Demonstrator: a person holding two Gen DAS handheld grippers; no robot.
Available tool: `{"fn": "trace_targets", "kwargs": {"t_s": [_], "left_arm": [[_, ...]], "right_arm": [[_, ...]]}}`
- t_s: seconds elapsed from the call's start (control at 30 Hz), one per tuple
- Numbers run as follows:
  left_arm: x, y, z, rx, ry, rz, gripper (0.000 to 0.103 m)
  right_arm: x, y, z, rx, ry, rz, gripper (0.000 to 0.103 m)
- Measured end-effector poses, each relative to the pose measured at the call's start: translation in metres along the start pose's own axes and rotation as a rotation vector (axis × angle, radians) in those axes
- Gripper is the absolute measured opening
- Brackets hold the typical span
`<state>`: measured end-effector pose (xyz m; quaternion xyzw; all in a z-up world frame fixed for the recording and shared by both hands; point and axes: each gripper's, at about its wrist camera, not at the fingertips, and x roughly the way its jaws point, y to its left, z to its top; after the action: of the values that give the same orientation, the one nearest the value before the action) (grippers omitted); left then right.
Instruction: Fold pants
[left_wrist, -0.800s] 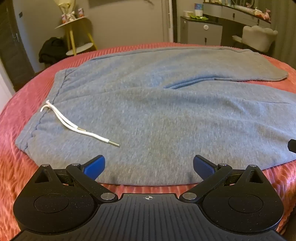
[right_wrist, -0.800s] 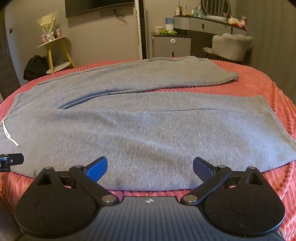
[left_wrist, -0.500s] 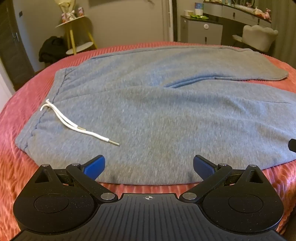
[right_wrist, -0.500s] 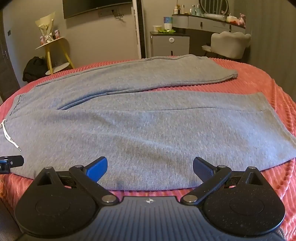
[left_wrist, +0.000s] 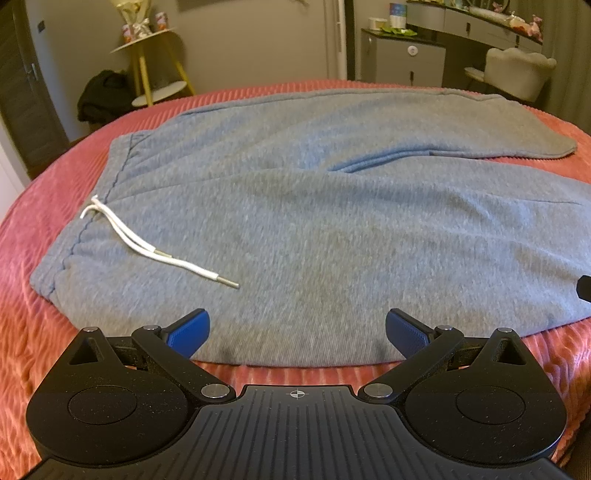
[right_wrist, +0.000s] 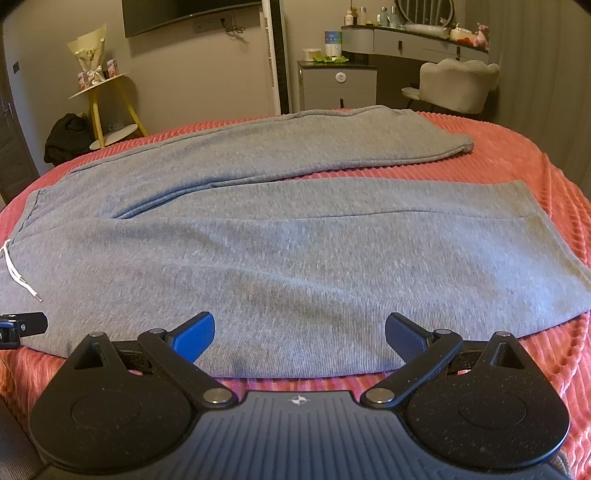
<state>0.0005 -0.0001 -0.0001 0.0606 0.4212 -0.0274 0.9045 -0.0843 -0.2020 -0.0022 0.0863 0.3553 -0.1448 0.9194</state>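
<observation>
A pair of grey fleece sweatpants (left_wrist: 332, 221) is lying spread flat across a bed covered in a coral-red ribbed blanket (left_wrist: 44, 206), with the waistband toward the left and the two legs running off to the right. The far leg is angling away from the near one, leaving a narrow wedge of blanket showing between their ends in the right wrist view. A white drawstring with metal tips (left_wrist: 147, 247) is trailing from the waistband across the near left part of the fabric.

The left tongs (left_wrist: 297, 328) are hovering at the near edge of the pants beside the waistband end, blue pads spread wide with nothing between them. The right tongs (right_wrist: 299, 330) are hanging over the near hem of the near leg further right, likewise gaping wide and gripping nothing.

Beyond the bed, a yellow-legged round side table (right_wrist: 99, 92) is standing at the far left and a pale cushioned chair (right_wrist: 458, 83) at the far right.
</observation>
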Motion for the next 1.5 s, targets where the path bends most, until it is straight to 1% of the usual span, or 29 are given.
{"fn": "trace_targets", "kwargs": {"t_s": [0.37, 1.5], "left_arm": [[0.003, 0.003, -0.01, 0.0, 0.001, -0.001, 0.103], [0.003, 0.001, -0.007, 0.002, 0.016, -0.002, 0.103]], "right_arm": [[0.001, -0.001, 0.0, 0.003, 0.002, 0.002, 0.099], [0.003, 0.001, -0.002, 0.012, 0.018, -0.005, 0.099]]}}
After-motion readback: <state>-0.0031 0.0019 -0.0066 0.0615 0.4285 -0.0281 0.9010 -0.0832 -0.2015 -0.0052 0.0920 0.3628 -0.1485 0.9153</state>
